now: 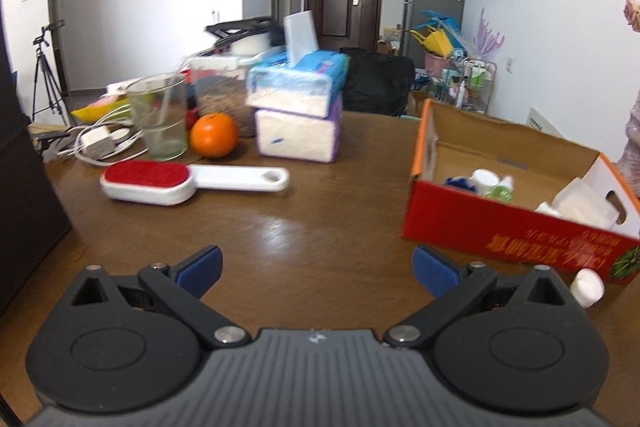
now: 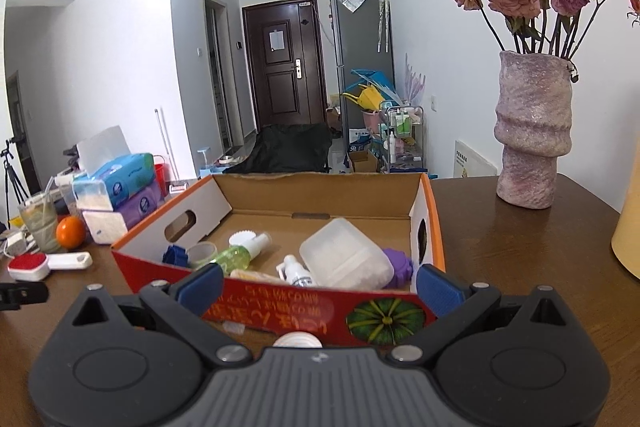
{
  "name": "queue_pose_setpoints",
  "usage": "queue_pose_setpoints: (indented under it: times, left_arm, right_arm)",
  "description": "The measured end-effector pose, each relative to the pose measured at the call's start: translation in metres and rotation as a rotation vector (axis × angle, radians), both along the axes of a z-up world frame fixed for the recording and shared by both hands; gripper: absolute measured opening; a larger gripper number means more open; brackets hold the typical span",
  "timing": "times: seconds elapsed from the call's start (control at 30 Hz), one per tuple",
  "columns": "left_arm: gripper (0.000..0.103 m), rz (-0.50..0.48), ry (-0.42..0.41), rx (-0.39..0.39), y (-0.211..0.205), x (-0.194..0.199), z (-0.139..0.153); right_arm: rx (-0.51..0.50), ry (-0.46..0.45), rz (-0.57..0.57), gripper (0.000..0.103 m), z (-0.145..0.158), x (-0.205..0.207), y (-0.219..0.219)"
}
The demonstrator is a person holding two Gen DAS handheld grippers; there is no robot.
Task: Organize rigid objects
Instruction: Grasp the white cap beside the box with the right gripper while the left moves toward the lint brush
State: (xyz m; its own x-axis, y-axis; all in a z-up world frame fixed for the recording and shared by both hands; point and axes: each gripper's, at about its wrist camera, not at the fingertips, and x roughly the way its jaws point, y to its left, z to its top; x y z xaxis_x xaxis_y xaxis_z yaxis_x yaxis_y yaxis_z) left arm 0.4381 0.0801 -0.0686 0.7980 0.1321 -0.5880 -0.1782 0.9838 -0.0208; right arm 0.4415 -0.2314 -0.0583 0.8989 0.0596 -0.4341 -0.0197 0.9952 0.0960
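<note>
Awaiting pickup: lint brush (image 1: 160, 183), red pad, white handle, flat on the tabletop (image 1: 320, 227) left of the cardboard box (image 1: 500, 223) and well apart from it. Judged light, stiff, sturdy; best grip across the narrow handle. A small white jar (image 1: 587, 287) lies beside the box front. Left gripper (image 1: 316, 273): fingers spread wide, empty. Right gripper (image 2: 318, 285): likewise wide, empty, at the box front.
</note>
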Motion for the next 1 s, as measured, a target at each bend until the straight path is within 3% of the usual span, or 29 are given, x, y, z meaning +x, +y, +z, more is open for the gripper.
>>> queue_pose_setpoints:
  times: [0.57, 1.0]
  left_arm:
    - [0.103, 0.118, 0.042, -0.036, 0.079, -0.019, -0.03]
    - [0.103, 0.109, 0.037, -0.029, 0.096, -0.016, -0.022]
  right_arm:
    - [-0.044, 0.093, -0.02, 0.101, -0.036, -0.005, 0.007]
    - [-0.07, 0.182, -0.053, 0.078, -0.062, 0.03, 0.028]
